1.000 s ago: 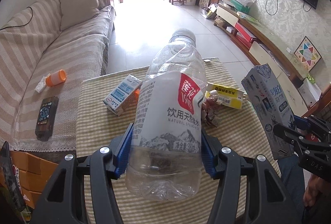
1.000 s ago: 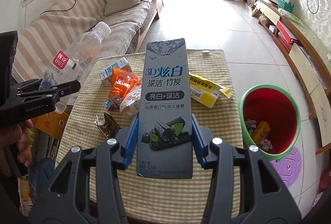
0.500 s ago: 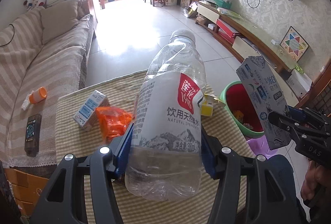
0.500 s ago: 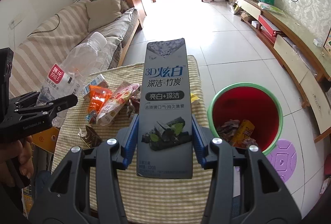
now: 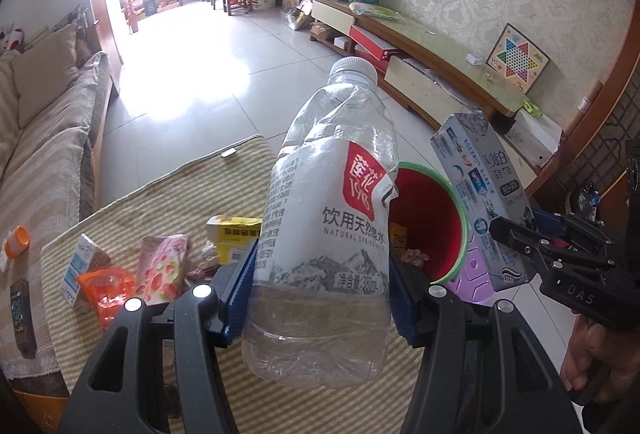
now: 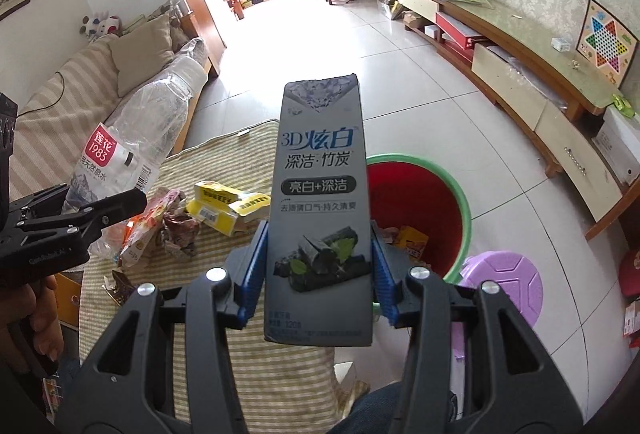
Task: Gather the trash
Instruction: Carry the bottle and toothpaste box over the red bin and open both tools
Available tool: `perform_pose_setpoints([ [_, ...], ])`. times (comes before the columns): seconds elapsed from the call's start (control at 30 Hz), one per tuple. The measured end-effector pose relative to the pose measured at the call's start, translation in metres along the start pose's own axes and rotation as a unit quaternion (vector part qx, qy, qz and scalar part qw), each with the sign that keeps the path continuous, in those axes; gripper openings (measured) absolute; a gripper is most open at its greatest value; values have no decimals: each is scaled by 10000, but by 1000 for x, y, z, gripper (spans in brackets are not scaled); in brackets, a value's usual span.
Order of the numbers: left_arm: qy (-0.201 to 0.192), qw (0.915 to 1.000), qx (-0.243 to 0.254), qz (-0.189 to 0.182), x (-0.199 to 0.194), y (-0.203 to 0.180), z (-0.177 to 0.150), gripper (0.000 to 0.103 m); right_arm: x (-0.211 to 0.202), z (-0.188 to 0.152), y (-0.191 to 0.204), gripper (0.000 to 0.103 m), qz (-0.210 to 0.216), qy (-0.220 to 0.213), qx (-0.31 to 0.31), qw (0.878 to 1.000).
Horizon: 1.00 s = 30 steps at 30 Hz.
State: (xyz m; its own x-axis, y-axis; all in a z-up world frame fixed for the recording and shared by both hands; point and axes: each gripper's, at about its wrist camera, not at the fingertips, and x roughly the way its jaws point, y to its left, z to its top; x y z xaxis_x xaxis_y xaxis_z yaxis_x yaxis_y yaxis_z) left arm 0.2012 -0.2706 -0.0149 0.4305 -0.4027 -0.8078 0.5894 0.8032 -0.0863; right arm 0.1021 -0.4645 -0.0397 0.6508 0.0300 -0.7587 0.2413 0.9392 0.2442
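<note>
My left gripper [image 5: 322, 284] is shut on an empty clear water bottle [image 5: 328, 218] with a red and white label, held up over the table's right side. My right gripper [image 6: 318, 276] is shut on a grey toothpaste box [image 6: 320, 209], held upright just left of the red bin with a green rim [image 6: 420, 193]. The bin [image 5: 428, 218] holds some wrappers. The box [image 5: 480, 201] and right gripper [image 5: 560, 254] show at the right of the left wrist view. The bottle [image 6: 120, 149] and left gripper [image 6: 72, 230] show at the left of the right wrist view.
The striped tablecloth [image 5: 160, 193] carries a yellow box [image 5: 232, 234], a pink wrapper [image 5: 160, 266], an orange wrapper [image 5: 108, 290] and a small white carton [image 5: 78, 266]. A purple stool [image 6: 504, 286] stands by the bin. A sofa [image 5: 40, 121] lies left, a TV bench [image 5: 440, 57] right.
Both grippers have swung right with their loads, from over the table's middle toward the red bin. The bin now lies close behind the bottle and the box.
</note>
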Motion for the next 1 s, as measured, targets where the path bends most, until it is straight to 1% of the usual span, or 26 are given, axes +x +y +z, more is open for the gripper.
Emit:
perform_pose_setpoints([
  [0.23, 191, 9993, 212, -235, 31, -36, 14, 55, 6, 4, -42, 46, -177, 29, 274, 9995],
  [0.5, 381, 9979, 350, -393, 63, -66, 23, 55, 18, 12, -71, 46, -256, 73, 389, 9989],
  [0.67, 492, 9969, 413, -463, 77, -77, 26, 55, 28, 14, -84, 46, -267, 115, 489, 9984],
  [1.0, 669, 9954, 454, -516, 98, -85, 30, 55, 41, 5, -90, 46, -275, 282, 587, 9975],
])
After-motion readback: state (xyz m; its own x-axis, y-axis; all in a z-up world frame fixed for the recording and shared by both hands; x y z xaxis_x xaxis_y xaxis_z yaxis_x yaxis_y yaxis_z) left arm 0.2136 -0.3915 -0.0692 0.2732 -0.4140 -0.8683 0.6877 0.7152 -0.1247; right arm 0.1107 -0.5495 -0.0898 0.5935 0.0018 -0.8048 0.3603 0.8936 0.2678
